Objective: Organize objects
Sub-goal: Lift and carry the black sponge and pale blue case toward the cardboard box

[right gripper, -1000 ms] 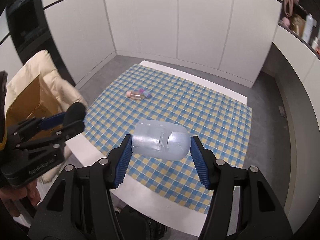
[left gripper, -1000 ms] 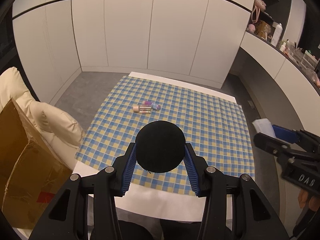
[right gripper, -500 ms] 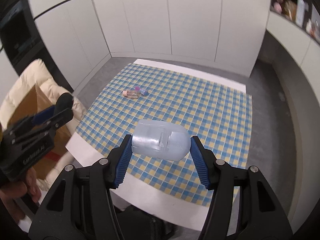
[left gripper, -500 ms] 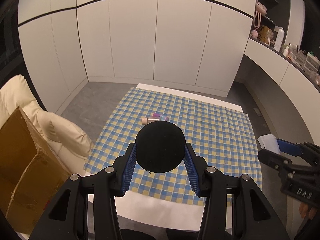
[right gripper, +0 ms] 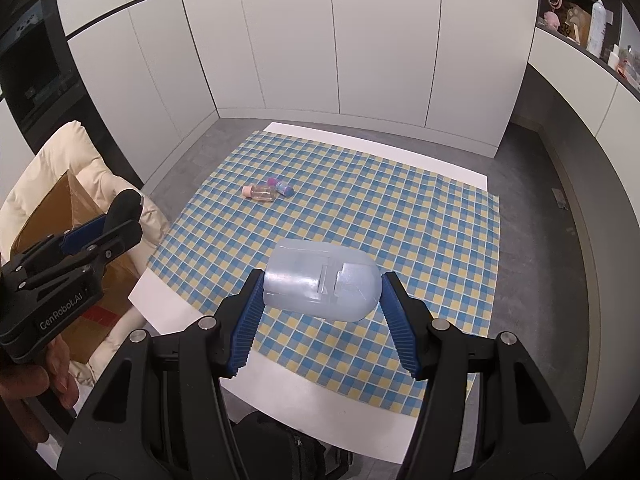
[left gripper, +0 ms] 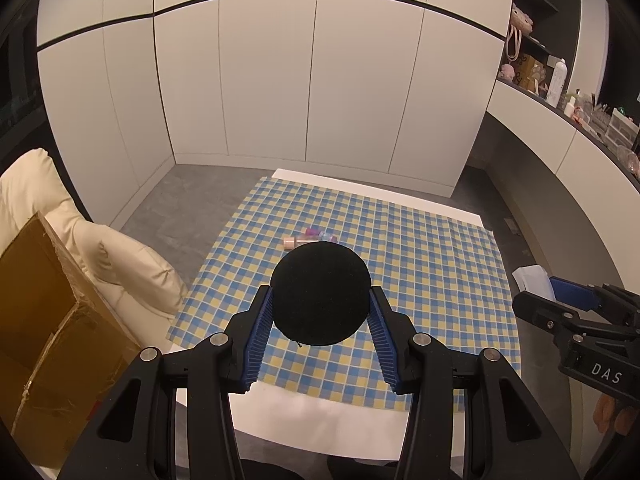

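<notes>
While your left gripper (left gripper: 320, 316) still clamps the black disc (left gripper: 319, 293) and your right gripper (right gripper: 322, 298) the translucent case (right gripper: 321, 280), both now sit farther back from the checked cloth (right gripper: 400, 216), pointing steeply down; small bottles (right gripper: 267, 191) lie mid-cloth.

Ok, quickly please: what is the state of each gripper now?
Left gripper: shut on the black round object.
Right gripper: shut on the translucent plastic container.
</notes>
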`<state>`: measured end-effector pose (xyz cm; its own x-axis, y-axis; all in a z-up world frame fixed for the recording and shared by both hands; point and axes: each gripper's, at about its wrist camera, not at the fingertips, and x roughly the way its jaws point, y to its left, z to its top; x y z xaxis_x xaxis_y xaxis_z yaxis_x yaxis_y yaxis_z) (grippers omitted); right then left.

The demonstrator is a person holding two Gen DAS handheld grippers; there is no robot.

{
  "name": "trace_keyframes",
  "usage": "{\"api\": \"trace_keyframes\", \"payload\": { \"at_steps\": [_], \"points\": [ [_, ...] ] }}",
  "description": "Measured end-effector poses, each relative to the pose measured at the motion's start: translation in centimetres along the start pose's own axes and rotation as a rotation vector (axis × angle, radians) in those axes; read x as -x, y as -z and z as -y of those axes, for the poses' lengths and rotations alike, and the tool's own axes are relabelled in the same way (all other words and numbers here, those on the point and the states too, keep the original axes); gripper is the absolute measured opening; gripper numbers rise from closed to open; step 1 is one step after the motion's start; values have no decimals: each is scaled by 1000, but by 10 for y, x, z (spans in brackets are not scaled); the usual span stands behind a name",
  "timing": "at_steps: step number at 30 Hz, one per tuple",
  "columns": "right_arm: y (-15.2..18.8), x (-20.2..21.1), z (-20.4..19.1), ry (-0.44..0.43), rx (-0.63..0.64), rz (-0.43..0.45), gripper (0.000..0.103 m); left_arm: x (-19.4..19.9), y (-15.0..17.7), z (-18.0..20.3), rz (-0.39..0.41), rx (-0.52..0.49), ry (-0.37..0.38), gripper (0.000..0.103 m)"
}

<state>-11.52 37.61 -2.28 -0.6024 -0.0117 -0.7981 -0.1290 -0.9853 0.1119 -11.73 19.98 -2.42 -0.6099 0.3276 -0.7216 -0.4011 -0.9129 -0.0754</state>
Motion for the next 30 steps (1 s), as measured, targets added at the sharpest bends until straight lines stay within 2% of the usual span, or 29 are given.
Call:
{"api": "trace_keyframes", "payload": {
  "at_steps": [30],
  "points": [
    [-21,-23,-76,-60,113,4,60,19,4,-73,3,102,-61,47]
  ]
}}
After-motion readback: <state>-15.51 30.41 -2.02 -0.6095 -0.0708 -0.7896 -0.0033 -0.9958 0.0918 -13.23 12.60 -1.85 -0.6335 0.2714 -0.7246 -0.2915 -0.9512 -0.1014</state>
